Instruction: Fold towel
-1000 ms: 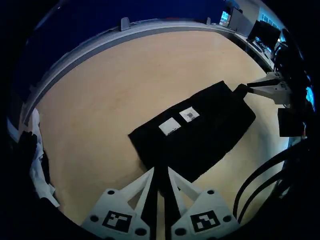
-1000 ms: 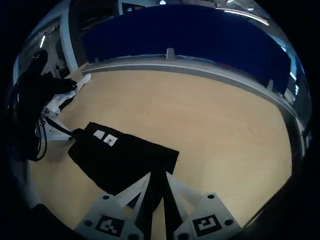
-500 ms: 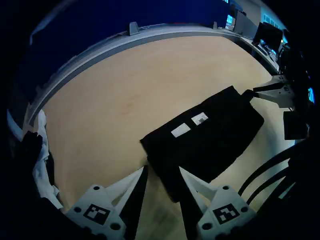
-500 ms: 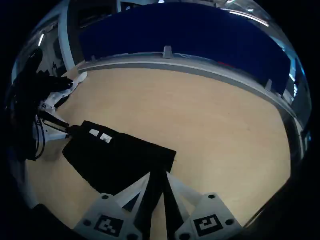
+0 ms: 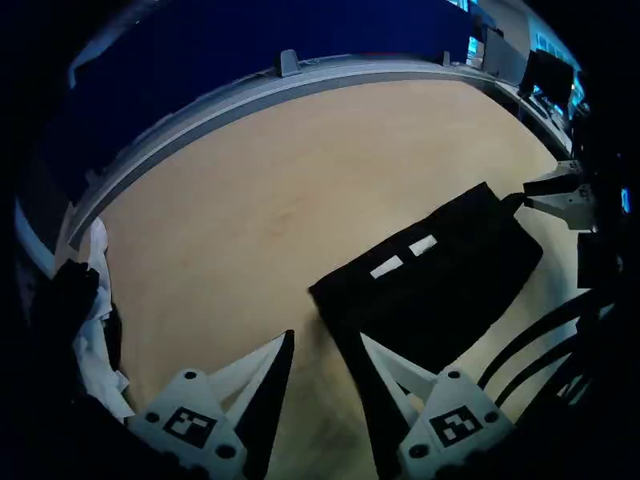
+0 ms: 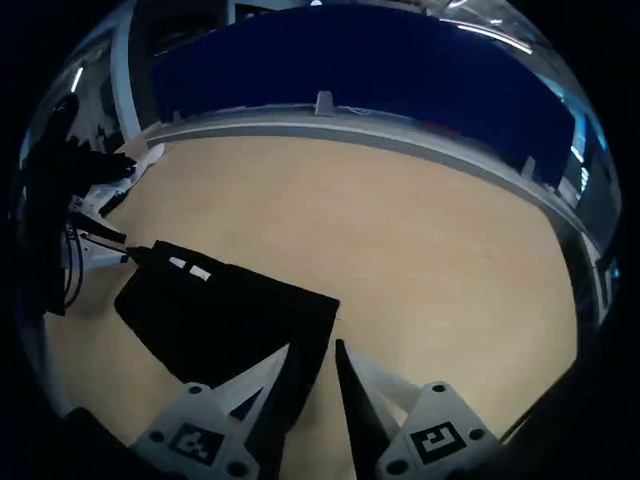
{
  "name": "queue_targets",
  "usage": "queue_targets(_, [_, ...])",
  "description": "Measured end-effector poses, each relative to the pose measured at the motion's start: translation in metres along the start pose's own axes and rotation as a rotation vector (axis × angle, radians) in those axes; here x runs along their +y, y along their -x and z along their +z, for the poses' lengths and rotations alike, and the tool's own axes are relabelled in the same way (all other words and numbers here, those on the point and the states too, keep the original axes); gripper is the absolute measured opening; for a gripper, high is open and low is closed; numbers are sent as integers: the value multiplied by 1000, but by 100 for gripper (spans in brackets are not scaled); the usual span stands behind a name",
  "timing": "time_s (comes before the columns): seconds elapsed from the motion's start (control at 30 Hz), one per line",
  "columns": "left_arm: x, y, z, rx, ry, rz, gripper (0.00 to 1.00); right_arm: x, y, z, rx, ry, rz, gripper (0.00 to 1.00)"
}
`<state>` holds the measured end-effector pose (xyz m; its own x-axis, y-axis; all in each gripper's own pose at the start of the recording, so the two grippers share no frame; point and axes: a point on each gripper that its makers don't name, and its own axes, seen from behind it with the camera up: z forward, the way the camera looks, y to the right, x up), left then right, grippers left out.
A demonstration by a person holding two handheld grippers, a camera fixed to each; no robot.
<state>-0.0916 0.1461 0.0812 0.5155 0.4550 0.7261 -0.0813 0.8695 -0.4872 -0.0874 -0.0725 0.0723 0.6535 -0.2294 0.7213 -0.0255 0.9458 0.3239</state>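
A black towel lies folded flat on the wooden table, with two white labels on top. My left gripper is open just before the towel's near corner, its right finger over the cloth edge. In the right gripper view the towel lies at lower left. My right gripper is open there, with the towel's near corner lying between the fingers. Each gripper appears small at the other's far end of the towel: the right gripper and the left gripper.
A heap of white and dark cloth lies at the table's left edge. A blue partition and a grey rail run along the back of the table. Black cables hang at the right. Monitors stand far right.
Both grippers went from shut on the towel's corners to open, the left first. The left gripper has drawn back a little, and the towel lies released on the table.
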Motion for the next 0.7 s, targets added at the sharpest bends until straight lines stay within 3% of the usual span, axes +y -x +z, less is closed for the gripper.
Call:
queue_targets(0.2, [-3,-3,-1,7,-4,-9,69,6,-4,6,14,28,-3,61])
queue_targets(0.33, [-4,-4,-5,20,1,-28,86,10,-7,6,23,38,14,80])
queue_targets(0.4, [-5,-4,-8,27,2,-40,86,12,-8,6,29,46,26,87])
queue_targets(0.53, [-9,-2,-13,39,-7,-59,86,13,-9,4,32,47,41,88])
queue_targets(0.7, [-13,-1,-26,75,-16,-82,86,9,-6,-3,33,28,41,100])
